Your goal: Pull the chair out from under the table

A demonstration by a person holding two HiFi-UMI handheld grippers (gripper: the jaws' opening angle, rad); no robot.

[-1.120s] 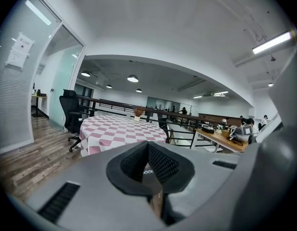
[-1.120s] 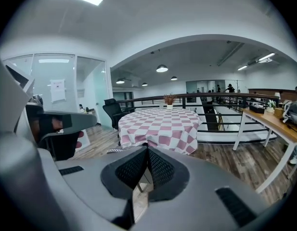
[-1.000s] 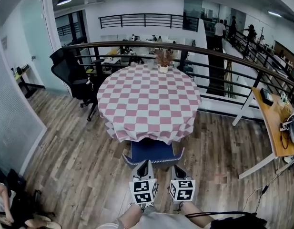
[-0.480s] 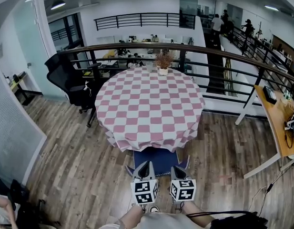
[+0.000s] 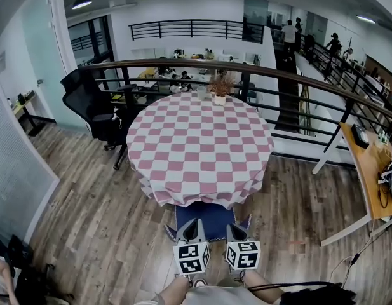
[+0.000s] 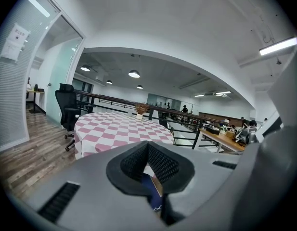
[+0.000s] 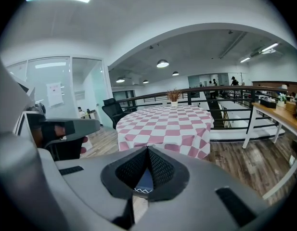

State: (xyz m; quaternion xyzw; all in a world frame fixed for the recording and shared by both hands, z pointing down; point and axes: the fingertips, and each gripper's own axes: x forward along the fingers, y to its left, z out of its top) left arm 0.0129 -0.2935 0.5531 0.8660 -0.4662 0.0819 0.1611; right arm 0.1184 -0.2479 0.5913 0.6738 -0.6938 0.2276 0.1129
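My left claw and right claw each clamp the blue chair back, beside the checkered desk.

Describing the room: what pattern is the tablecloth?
The tablecloth is pink-and-white checked, clearest in the head view.

Of the chair we see only a blue seat; its far part hides beneath the worktop at twelve o'clock. The people beyond are too small to tell.
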